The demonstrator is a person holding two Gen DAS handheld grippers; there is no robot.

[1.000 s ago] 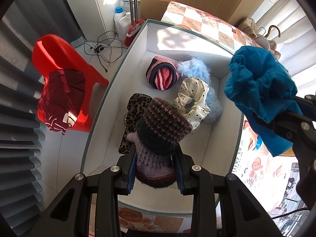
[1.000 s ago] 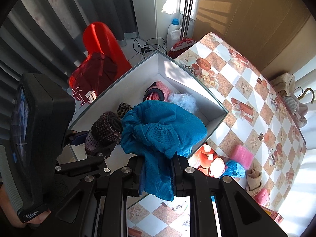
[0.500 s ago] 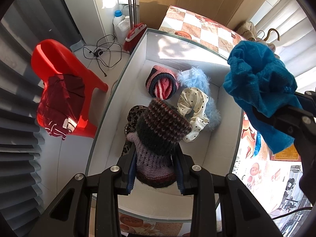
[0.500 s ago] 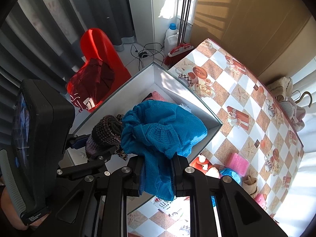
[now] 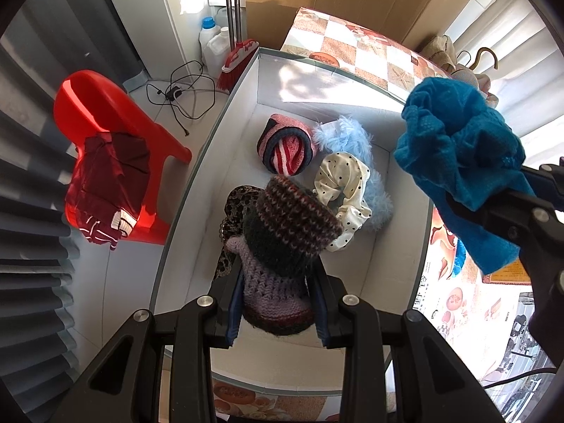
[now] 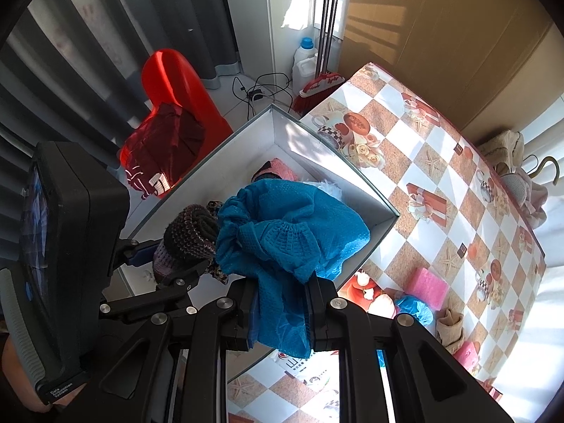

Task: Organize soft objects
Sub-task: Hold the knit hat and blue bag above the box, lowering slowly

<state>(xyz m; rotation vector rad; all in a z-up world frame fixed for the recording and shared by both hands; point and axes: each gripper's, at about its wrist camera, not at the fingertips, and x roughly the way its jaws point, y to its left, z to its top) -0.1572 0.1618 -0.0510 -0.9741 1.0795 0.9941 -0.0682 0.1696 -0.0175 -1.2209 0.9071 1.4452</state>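
Note:
My left gripper is shut on a chunky knit hat, purple at the base with a dark striped cuff. It hangs over the near end of a white box. My right gripper is shut on a crumpled blue knit piece, which hangs over the box's right wall; the left wrist view shows the blue knit piece too. Inside the box lie a pink striped hat, a pale blue fluffy item, a cream polka-dot cloth and a leopard-print piece.
The box stands on a table with a checkered cloth. A pink sponge, a small blue item and beige socks lie on it. Left of the box are a red chair with a dark red garment, a broom and cables.
Both views have shifted only slightly. Each gripper keeps the same hold on its knit item, and nothing in the box has moved.

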